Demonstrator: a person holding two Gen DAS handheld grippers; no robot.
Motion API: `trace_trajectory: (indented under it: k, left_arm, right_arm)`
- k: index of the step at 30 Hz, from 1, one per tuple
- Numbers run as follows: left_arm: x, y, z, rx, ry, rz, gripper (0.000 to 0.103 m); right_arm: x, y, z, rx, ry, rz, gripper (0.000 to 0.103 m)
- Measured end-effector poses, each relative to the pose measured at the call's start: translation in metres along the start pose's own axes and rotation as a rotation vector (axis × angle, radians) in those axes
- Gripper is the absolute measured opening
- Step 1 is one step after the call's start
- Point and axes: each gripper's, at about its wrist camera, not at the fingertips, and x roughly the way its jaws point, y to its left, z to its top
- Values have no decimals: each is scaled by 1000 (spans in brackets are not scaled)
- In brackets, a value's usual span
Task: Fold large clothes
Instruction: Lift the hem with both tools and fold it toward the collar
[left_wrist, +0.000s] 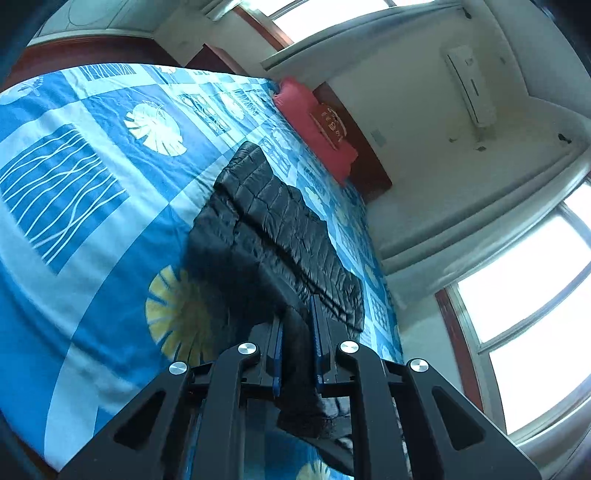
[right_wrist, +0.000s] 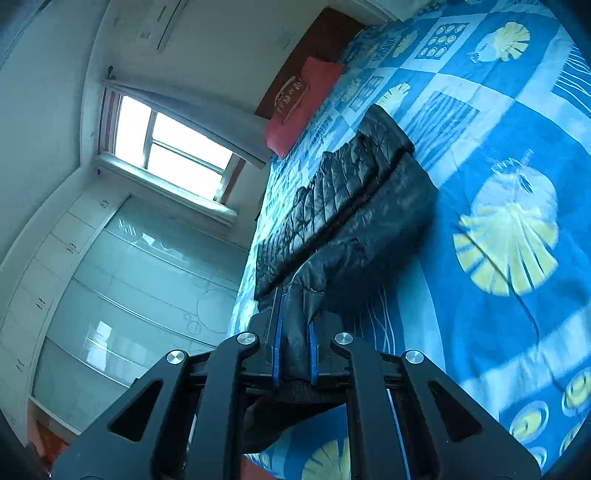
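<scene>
A black quilted puffer jacket (left_wrist: 280, 218) lies stretched along a bed with a blue patterned sheet (left_wrist: 74, 192). My left gripper (left_wrist: 297, 314) is shut on a dark fold of the jacket's near edge, which hangs down between the fingers. In the right wrist view the same jacket (right_wrist: 354, 199) lies on the sheet (right_wrist: 498, 147). My right gripper (right_wrist: 295, 306) is shut on another part of its near edge, lifted off the bed.
A red pillow (left_wrist: 317, 125) lies at the head of the bed by a dark wooden headboard (left_wrist: 365, 155); the pillow also shows in the right wrist view (right_wrist: 303, 103). Windows (right_wrist: 173, 147), an air conditioner (left_wrist: 469, 85) and glass wardrobe doors (right_wrist: 140, 295) line the walls.
</scene>
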Motion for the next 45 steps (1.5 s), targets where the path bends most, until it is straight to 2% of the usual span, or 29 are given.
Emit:
trace_trajectory:
  k: [5,10,17,24,27,31,33,34,35,36,38,42,45]
  left_arm:
    - [45,3,43,-44,5,2,12]
    - [100,6,87,-42,13,36,12]
    - [197,27,132,-52,65,97,12]
    - [264,56,148,-44,114,172,12]
    - [270,57,147,-17,120,172,14]
    - [258,54,148,-16,117,137,24]
    - [248,52,150,-32,108,109,38]
    - [242,49,151,-39,102,94,42]
    - [234,46,152,-42,90,84,52]
    - [230,43,154,-42,79,83,64]
    - [211,36,158,-37,45,76,73]
    - [192,32,162,-10,30,67,75]
    - [196,38,161,17,81,84,75]
  right_arm:
    - [40,4,45,0,-25,25,10]
    - [101,-2,96,6,-33,5,11]
    - [197,-48,150,74,14,-94,11]
    - [261,-98,164,103,69,-210,11]
    - [266,-107,164,114,67,-193,12]
    - [255,-104,162,109,58,-161,24]
    - [246,-101,162,102,49,-145,33]
    - [240,-99,161,100,44,-137,42]
    - [234,-97,161,97,36,-137,47]
    - [229,-95,159,92,32,-141,48]
    - [219,-91,158,76,24,-149,50]
    - [198,-83,157,35,10,-168,55]
    - [190,-79,159,0,7,-186,58]
